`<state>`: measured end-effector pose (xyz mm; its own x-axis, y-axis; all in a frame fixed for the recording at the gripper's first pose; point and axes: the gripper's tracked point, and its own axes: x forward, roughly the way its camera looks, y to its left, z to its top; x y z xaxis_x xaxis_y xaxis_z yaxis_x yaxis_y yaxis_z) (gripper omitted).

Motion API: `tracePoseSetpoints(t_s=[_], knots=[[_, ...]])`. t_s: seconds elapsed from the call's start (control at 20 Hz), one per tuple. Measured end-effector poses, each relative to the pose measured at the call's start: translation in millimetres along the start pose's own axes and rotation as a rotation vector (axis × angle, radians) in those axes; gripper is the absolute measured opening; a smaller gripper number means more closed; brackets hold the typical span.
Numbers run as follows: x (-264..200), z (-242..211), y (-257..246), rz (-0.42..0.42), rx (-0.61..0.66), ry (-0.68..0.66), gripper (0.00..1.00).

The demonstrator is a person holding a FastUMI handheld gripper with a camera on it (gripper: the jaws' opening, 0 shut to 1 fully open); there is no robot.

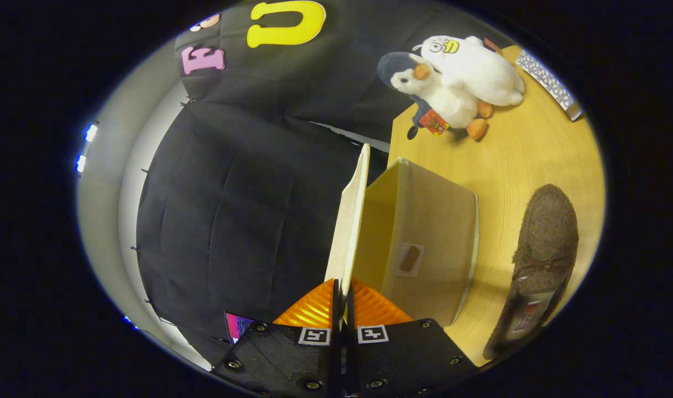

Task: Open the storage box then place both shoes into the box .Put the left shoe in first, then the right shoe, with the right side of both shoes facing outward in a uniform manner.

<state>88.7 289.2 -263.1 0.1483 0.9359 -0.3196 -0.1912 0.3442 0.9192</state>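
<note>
the box (pixel 424 243) sits on the wooden table (pixel 524 155), just ahead of the gripper (pixel 342 293) and a bit to one side of it. it is a pale yellow box with see-through looking walls, and a small tag is stuck on the wall that faces the shoe. its lid (pixel 350 221) is swung up and away from the box, so the box is open. the lid is seen edge on, like a thin pale board, and it runs straight out from between the two fingers.

the gripper's fingers are pressed close together with the near edge of the lid between them. both fingers touch the lid, one on each side, so the gripper is clamped on the lid. the gap between the fingers is only as thick as the lid.

one brown shoe (pixel 541 265) lies flat on the table beside the box, on the far side from the lid. it is fuzzy, has a little bow on top, and has a label inside its heel. it does not touch the box.

farther off on the table, past the box, two soft toys (pixel 458 83) lean on each other, one white and one dark blue and white with orange feet. they are well apart from the box. a flat patterned thing (pixel 552 83) lies near the table's far edge, beyond the toys.
</note>
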Motion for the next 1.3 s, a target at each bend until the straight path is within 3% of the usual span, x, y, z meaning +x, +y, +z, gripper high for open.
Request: tracePoseSetpoints(t_s=[0.2, 0.55, 0.75, 0.9, 1.3], knots=[[4.7, 2.4, 40.3, -0.022, -0.063, 0.014, 0.04], [39.7, 5.2, 115.4, -0.131, -0.164, 0.045, 0.05], [87.0, 3.8, 146.9, -0.168, -0.187, 0.052, 0.06], [136.0, -9.2, 169.9, -0.153, -0.122, 0.069, 0.06], [255.4, -45.9, 173.4, -0.202, -0.115, 0.094, 0.06]])
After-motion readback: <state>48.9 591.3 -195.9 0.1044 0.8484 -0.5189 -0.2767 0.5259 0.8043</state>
